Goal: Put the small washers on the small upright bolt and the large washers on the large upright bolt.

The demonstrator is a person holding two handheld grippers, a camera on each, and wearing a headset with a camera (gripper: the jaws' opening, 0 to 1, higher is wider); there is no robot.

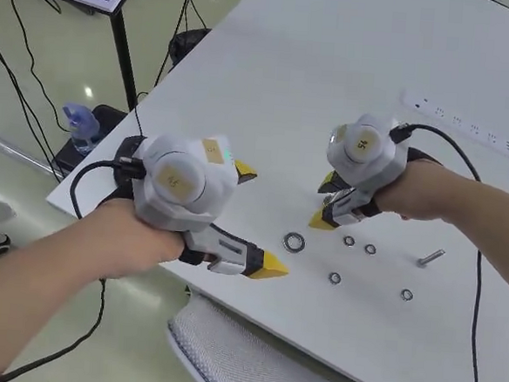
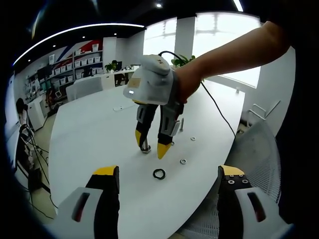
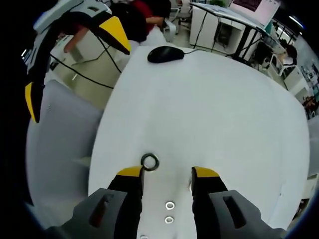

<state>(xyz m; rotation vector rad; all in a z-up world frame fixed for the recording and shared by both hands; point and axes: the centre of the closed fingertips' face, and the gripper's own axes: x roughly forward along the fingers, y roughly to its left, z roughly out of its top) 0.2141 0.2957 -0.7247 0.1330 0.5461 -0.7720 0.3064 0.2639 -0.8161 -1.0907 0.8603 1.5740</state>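
Washers loose on tabletop (image 1: 288, 88).
Left hand-held gripper (image 1: 261, 216) wide, empty; right hand-held gripper (image 1: 326, 199) half-open, empty, large washer (image 1: 294, 242) just off its tip; small washers (image 1: 349, 241) nearby; bolt (image 1: 431, 257) lying flat.

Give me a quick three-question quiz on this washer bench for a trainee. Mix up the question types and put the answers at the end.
1. True or false: the left tongs are shut on a washer.
2. Where is the large washer? A: threaded on a bolt. B: flat on the white table, just ahead of the open right tongs. C: hanging off the table edge.
3. Fill in the number: in the head view, ___ small washers lie loose on the table.

Key: 1 false, both jaws stand apart with nothing between them. 2 B. 3 four.
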